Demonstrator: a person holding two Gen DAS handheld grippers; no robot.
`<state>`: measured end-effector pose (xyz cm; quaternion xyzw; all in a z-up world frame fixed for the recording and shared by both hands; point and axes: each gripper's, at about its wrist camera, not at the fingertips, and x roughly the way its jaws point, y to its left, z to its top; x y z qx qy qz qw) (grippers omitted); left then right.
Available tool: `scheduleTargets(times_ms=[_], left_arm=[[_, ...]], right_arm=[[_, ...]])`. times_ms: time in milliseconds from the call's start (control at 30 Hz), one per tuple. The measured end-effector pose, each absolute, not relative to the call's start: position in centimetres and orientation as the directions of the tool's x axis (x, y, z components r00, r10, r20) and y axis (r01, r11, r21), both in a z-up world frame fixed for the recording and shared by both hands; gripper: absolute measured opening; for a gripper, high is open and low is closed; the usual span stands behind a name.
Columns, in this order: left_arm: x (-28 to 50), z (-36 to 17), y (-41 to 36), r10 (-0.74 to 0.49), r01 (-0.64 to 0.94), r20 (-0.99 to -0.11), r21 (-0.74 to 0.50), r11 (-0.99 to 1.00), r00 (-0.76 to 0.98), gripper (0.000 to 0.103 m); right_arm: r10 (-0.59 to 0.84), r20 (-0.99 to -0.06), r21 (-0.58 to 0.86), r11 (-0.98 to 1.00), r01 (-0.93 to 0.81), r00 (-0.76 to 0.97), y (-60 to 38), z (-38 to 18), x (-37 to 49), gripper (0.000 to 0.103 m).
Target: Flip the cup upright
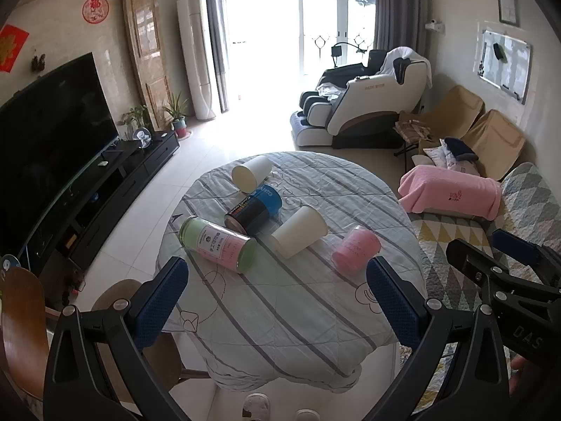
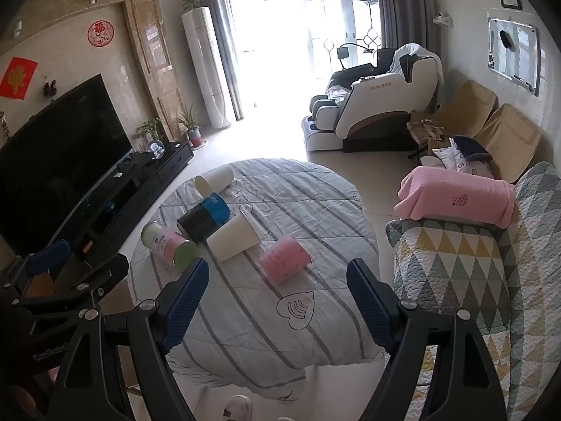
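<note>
**Hovering Over Five Toppled Cups**

Lying on their sides, five cups were scattered across the round table with its striped quilted cover. The pink cup lay nearest the right, just beside a white paper cup. A dark cup with a blue band rested between that one and a second white cup farther back. A green-and-pink cup lay to the left, touching the dark one.

Both tools hung above the table's near edge, apart from every cup. The left gripper had its jaws spread wide, holding nothing. The right gripper was likewise spread wide and empty, with the pink cup just ahead of it.
</note>
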<state>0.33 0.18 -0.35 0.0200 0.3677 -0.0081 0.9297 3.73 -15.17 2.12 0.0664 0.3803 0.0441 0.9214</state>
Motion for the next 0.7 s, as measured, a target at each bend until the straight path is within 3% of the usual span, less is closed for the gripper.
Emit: scheduleTargets(times_ms=[700], left_arm=[[0.8, 0.0, 0.8, 0.022, -0.002, -0.689, 0.031, 1.000, 0.724, 0.103]], right_arm=[[0.170, -0.697, 0.170, 0.983, -0.069, 0.697, -15.9, 1.8, 5.3, 0.082]])
